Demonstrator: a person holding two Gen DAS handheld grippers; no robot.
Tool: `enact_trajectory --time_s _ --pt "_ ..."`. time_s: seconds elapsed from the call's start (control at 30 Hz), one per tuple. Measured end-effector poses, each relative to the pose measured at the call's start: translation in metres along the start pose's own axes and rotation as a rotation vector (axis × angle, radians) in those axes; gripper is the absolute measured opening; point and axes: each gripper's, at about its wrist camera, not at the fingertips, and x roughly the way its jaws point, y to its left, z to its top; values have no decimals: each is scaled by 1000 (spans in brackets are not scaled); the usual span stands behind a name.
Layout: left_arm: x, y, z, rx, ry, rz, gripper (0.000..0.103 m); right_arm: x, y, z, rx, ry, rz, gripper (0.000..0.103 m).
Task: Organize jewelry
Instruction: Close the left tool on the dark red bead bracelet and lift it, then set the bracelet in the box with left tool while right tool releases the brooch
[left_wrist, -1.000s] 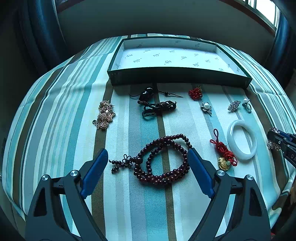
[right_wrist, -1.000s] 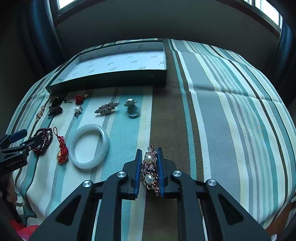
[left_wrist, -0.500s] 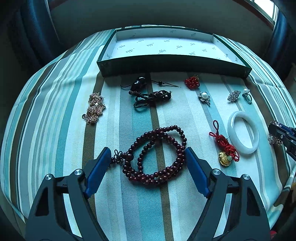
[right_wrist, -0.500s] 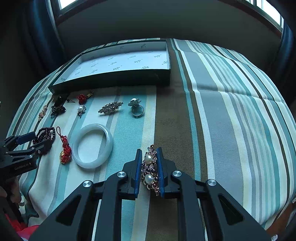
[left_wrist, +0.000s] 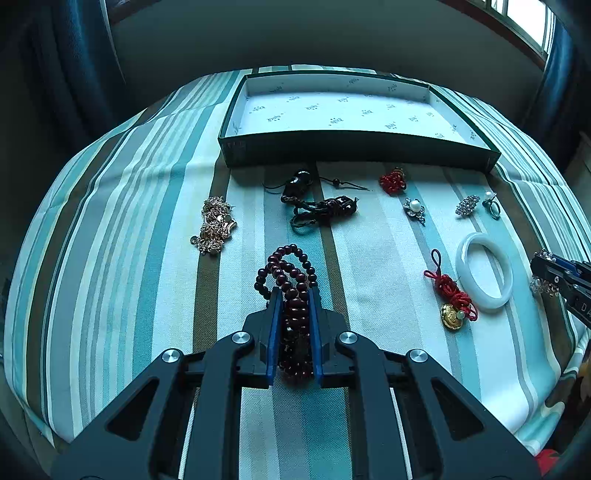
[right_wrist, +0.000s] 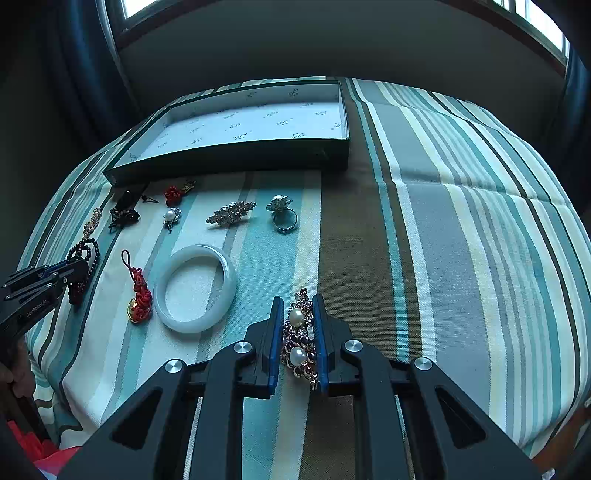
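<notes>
Left gripper (left_wrist: 294, 295): jaws just closed on the bead bracelet (left_wrist: 286, 269).
Right gripper (right_wrist: 298, 301): clamped on a pearl piece (right_wrist: 297, 334).
Box (left_wrist: 354, 147), twelve o'clock: empty.
Left: every piece.

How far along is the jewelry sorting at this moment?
Done: nothing; the box holds no jewelry. In hand: the left gripper, jaws just closed, pinches the bead bracelet; the right gripper clamps a pearl brooch. Left: bangle, ring, red charm and others lie on the cloth.
</notes>
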Motion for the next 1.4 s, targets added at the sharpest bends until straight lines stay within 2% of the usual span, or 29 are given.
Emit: enact_trajectory --time_s 0.3,0.57,0.93,1.13,1.23,1.4 --pt "-22 4 14 -12 -61 -8 14 -16 4 9 -3 -50 15 16" --pt "-35 1 42 -8 -122 -34 14 -32 8 37 -10 -127 37 16" --pt "-37 -3 118 8 -238 -62 14 -40 11 117 -15 -272 73 16" --pt "-23 -3 167 0 -293 -65 14 -27 15 164 -19 -329 85 16" --pt "-4 -3 182 -5 -289 -63 14 -7 13 176 -14 -318 84 16" --pt "45 -6 182 -7 -197 -72 14 46 7 176 10 -206 84 16"
